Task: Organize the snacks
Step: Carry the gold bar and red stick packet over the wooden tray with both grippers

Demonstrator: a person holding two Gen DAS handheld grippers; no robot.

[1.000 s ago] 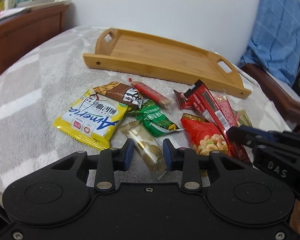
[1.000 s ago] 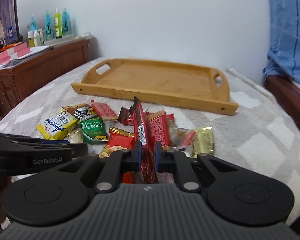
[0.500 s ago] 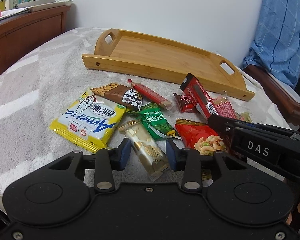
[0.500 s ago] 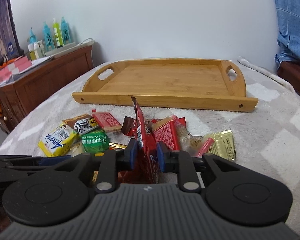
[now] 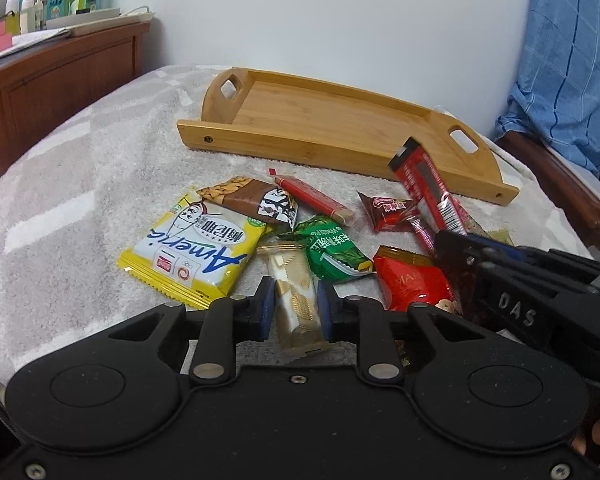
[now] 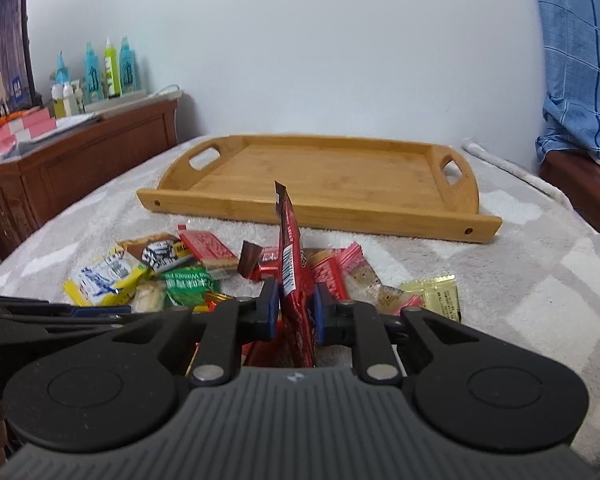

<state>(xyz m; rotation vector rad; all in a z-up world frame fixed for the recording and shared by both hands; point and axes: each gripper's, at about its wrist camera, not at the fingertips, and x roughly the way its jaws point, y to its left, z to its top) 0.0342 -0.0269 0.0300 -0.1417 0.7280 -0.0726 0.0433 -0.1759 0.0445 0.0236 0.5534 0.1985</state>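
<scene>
Soft, even, fairly bright light, with only faint shadows beside the wooden tray [image 6: 316, 184]. Foil wrappers near it glint mildly. Fisheye bending curves the cabinet [image 5: 56, 76] and blue cloth [image 6: 580, 52] at the edges; corners darken.

Smooth wooden tray [image 5: 340, 128], fuzzy cloth cover [image 5: 80, 184], glossy snack wrappers [image 5: 196, 252]

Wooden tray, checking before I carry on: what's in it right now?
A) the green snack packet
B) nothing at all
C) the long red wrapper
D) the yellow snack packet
B: the wooden tray shows only bare boards inside in both wrist views, and every snack lies on the towel in front of it or sits in a gripper.
</scene>
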